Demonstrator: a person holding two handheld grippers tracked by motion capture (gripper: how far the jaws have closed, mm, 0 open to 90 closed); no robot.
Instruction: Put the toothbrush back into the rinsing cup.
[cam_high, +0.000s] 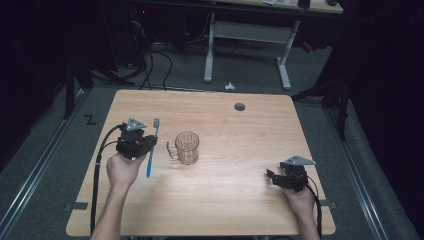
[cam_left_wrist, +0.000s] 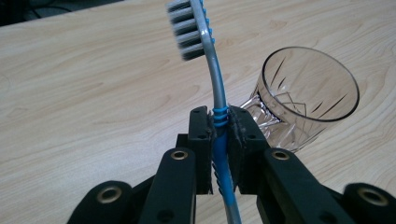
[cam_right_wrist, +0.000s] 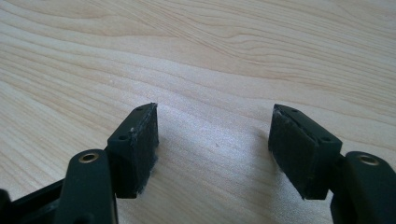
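Observation:
A blue and grey toothbrush (cam_high: 151, 148) is clamped in my left gripper (cam_high: 150, 144), which is shut on its handle above the wooden table (cam_high: 240, 140). In the left gripper view the toothbrush (cam_left_wrist: 215, 88) rises between the jaws, bristles at the top, facing left. A clear glass mug (cam_high: 186, 148) stands upright just right of the brush; the same mug (cam_left_wrist: 306, 91) appears behind the right jaw. My right gripper (cam_high: 270, 175) rests low at the table's front right, open, with nothing between its fingers (cam_right_wrist: 135, 144).
A round cable hole (cam_high: 239, 106) sits near the table's far edge. Beyond the table stand a white desk frame (cam_high: 247, 45) and loose cables (cam_high: 150, 65) on the floor. Bare wood lies between the mug and my right gripper.

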